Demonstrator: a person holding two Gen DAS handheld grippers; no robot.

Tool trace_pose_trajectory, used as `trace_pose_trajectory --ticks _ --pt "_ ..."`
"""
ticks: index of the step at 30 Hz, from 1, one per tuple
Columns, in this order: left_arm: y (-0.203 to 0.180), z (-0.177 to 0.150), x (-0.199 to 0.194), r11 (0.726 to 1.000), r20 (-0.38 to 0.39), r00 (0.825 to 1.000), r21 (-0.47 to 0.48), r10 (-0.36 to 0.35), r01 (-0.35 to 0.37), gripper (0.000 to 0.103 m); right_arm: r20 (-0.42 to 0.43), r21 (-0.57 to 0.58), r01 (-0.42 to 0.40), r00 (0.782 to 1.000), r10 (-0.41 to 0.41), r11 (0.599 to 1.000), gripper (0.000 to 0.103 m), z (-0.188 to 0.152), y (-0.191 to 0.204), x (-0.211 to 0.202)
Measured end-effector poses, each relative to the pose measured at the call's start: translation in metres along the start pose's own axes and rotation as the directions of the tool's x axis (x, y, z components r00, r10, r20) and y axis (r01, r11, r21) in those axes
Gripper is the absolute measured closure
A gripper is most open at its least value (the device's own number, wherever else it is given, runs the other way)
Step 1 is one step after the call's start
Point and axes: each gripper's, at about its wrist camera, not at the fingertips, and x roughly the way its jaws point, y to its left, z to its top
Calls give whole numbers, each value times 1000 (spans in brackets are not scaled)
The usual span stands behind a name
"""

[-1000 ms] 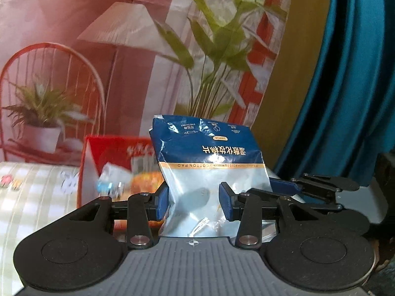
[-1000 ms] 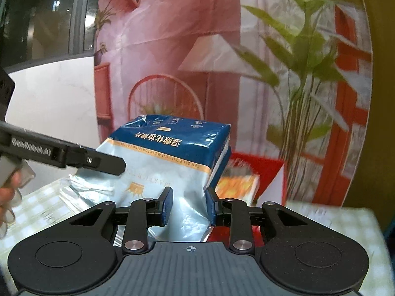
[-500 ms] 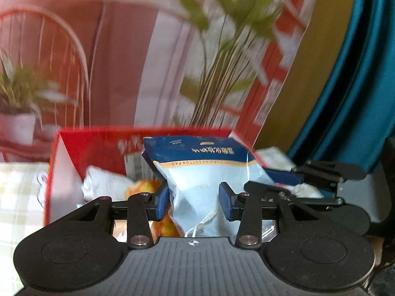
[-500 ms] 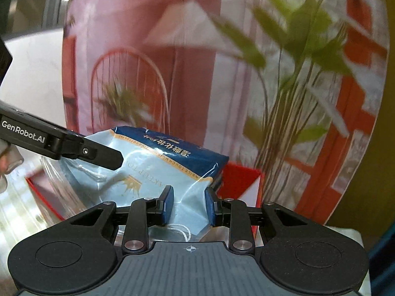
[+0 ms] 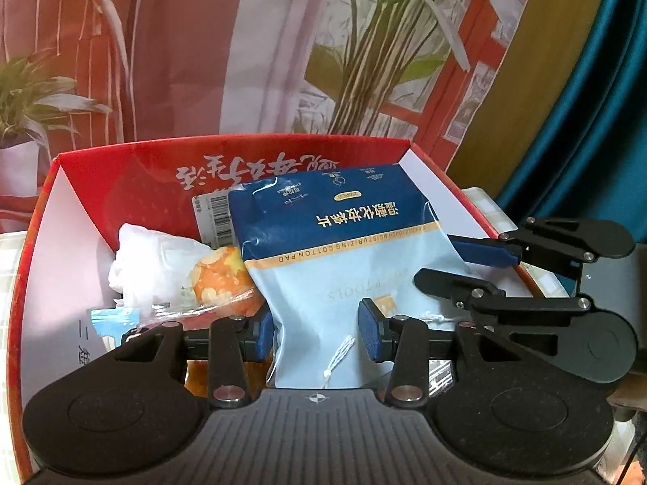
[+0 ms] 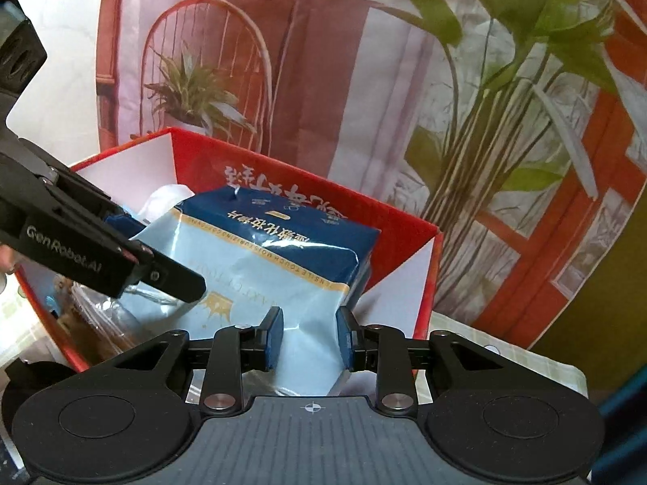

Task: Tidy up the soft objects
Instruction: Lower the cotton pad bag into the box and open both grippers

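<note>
A blue cotton pad bag (image 5: 335, 266) with a dark blue top lies tilted inside an open red box (image 5: 226, 147). Both grippers grip its lower light-blue end. My left gripper (image 5: 317, 333) is shut on the bag's bottom edge, where a white drawstring hangs. My right gripper (image 6: 310, 337) pinches the bag (image 6: 259, 266) at its near corner, over the red box (image 6: 404, 218). In the left wrist view the right gripper (image 5: 465, 268) reaches in from the right. In the right wrist view the left gripper (image 6: 153, 254) comes in from the left.
Beside the bag in the box sit a white plastic wrap (image 5: 153, 266) and an orange packet (image 5: 222, 283). A printed backdrop (image 5: 242, 60) of plants and a chair stands close behind the box. A teal curtain (image 5: 598, 121) hangs at the right. Checked cloth (image 6: 505, 359) covers the table.
Both grippers carried the bag forward and down, from above the box into it. The box now fills the lower view, and the grip on the bag is unchanged.
</note>
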Motion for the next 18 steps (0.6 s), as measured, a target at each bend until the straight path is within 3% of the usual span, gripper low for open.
trace_pose_trajectory --ticks 3,6,9,12,18 --pt "-1 1 -3 1000 18 1000 -9 9 -8 56 8 10 12 1000 -13 1000 74 1 -2 1" --pt "-3 1 -10 1000 39 999 0 18 -18 44 31 31 18 999 -19 999 67 3 -4 -6" --pt "-5 1 -24 999 77 996 10 46 -47 25 57 40 32 998 -34 999 43 5 -4 -16" --pt "-9 0 -43 998 126 990 23 61 -64 11 84 72 35 996 -41 997 27 7 -6 -28" --pt "-19 -10 -84 991 181 977 48 114 -124 0 116 162 38 992 -58 986 2 5 -9 -56"
